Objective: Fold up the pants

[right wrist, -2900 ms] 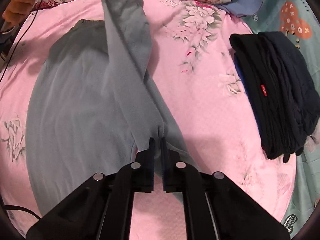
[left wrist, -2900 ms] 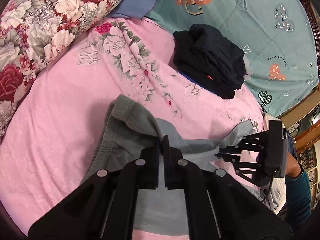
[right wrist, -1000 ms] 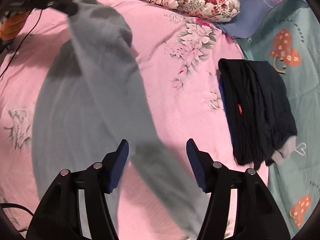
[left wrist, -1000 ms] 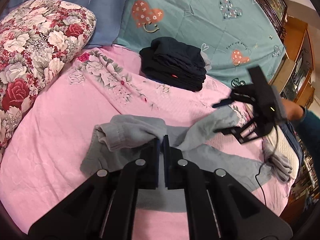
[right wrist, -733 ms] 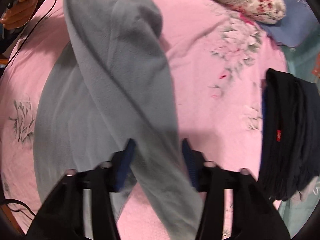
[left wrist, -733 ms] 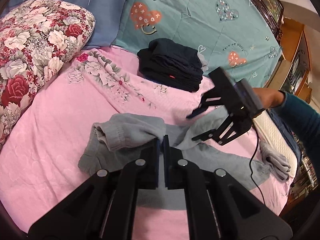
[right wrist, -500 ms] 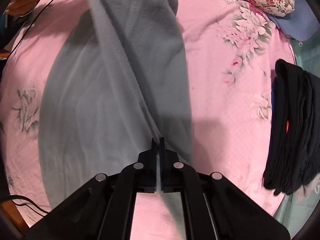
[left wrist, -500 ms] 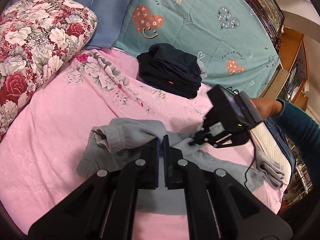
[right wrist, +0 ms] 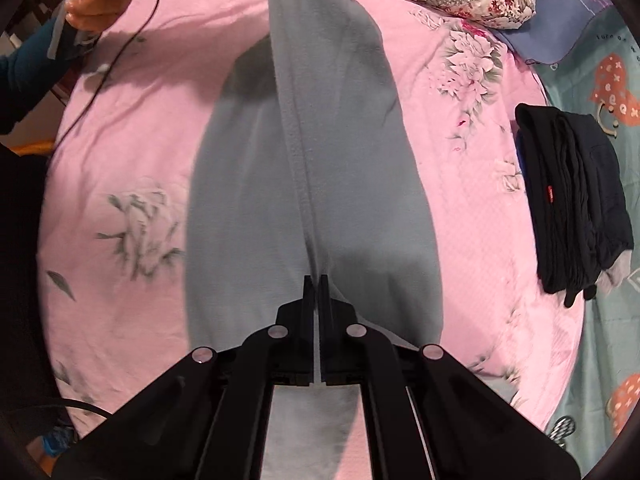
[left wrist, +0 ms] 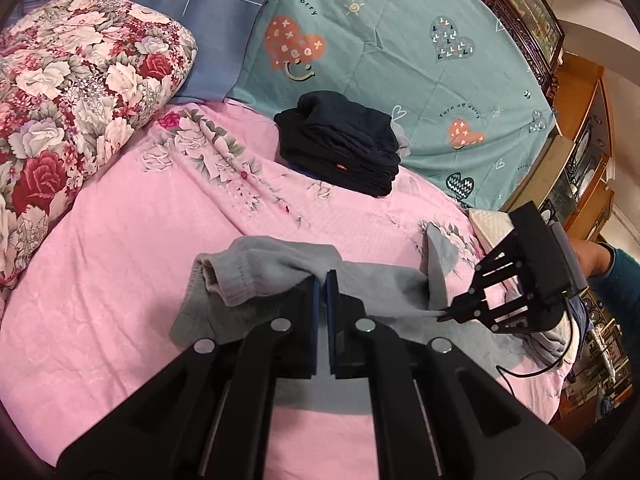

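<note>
Fingers (left wrist: 316, 292) pinching grey pants (right wrist: 312, 168), bedspread (left wrist: 120, 248) open leftward

Black left claw (left wrist: 323, 280) with blue pads, silver screws; teal sleeve (left wrist: 618, 276).

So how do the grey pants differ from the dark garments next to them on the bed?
The grey pants are light grey, spread long and partly lifted, pinched by the left gripper and the right gripper; the dark garments are near black, already folded into a compact stack with nothing touching them. The grey pants lie mid-bed; the dark garments sit at the edge of the teal sheet. Both rest on the pink bedspread.
</note>
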A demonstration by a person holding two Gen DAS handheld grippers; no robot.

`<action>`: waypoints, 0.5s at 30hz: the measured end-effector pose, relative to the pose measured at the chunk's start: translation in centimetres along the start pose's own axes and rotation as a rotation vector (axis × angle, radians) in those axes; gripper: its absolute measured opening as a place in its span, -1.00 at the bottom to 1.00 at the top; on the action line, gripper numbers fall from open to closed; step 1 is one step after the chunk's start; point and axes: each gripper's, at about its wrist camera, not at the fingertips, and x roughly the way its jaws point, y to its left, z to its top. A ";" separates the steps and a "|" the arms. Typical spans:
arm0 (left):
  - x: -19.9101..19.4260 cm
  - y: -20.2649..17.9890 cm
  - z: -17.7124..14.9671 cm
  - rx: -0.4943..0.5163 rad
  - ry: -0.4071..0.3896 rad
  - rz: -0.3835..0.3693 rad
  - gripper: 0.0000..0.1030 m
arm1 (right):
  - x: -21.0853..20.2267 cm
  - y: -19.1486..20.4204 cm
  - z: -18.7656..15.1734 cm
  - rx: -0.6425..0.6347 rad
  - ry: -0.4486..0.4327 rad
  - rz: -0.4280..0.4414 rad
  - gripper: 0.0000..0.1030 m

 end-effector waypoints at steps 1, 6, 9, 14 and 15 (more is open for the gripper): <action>-0.1 0.3 -0.4 -0.007 0.010 0.003 -0.93 | 0.2 0.6 0.0 0.010 -0.002 0.013 -0.97; 1.4 3.1 -2.5 -0.042 0.098 0.059 -0.92 | 3.1 3.3 1.0 0.032 0.020 0.074 -0.97; 2.7 4.6 -3.8 -0.060 0.172 0.112 -0.91 | 5.2 4.5 1.4 0.049 0.032 0.120 -0.97; 2.7 7.1 -4.3 -0.124 0.209 0.187 -0.55 | 5.6 3.4 1.9 0.185 0.009 0.212 -0.33; 2.5 7.5 -4.3 -0.142 0.221 0.178 -0.54 | 5.3 3.2 1.9 0.194 -0.012 0.204 -0.08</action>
